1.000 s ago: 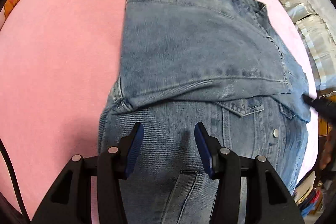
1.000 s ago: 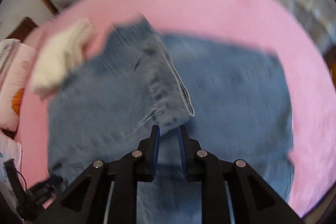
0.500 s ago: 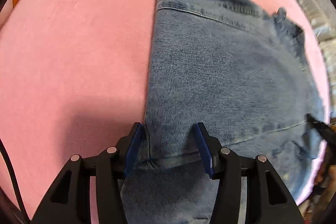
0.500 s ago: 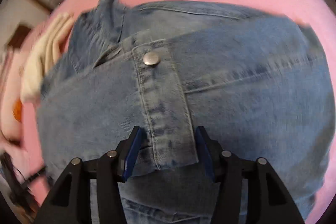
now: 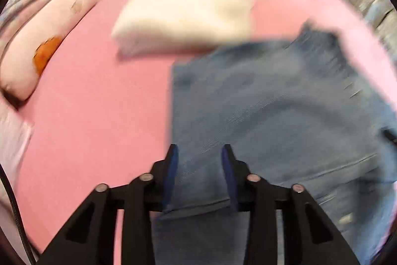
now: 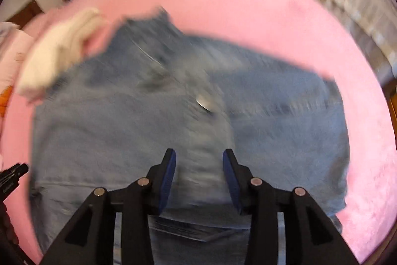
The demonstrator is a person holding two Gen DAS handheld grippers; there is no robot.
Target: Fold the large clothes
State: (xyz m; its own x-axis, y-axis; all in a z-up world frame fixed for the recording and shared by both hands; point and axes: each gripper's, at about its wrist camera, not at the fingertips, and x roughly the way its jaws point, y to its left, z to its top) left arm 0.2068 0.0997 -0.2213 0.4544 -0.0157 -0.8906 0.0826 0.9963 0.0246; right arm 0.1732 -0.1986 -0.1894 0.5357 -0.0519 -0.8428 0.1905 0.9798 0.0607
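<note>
Left wrist view shows the left gripper (image 5: 198, 153) with its jaws spread and nothing between them, hovering over the left edge of the jacket (image 5: 273, 116), a blue denim piece lying partly folded on the pink bed (image 5: 86, 128). Right wrist view shows the right gripper (image 6: 198, 158) likewise spread and empty, above the jacket's (image 6: 124, 140) front placket, where a metal snap (image 6: 203, 101) glints (both views are blurred, so fine seams are hard to read). The jacket sits toward the right side of the bed, its far end close to a folded cream towel (image 5: 186, 16) that lies nearer the head; whether the two touch I cannot tell. A pillow (image 5: 37, 54) rests along the bed's left edge. Denim like this likely handles as a heavy, fairly stiff cloth: it should hold a crease and not slide much on the fuzzy cover, but the stacked layers will be thick and may spring back open if released too soon. The best holds appear to be the doubled parts, meaning the hem, the placket or the left folded edge, where the pads can bite on a firm ridge and not on one loose layer. Lifting both near corners together should keep the fold square.
</note>
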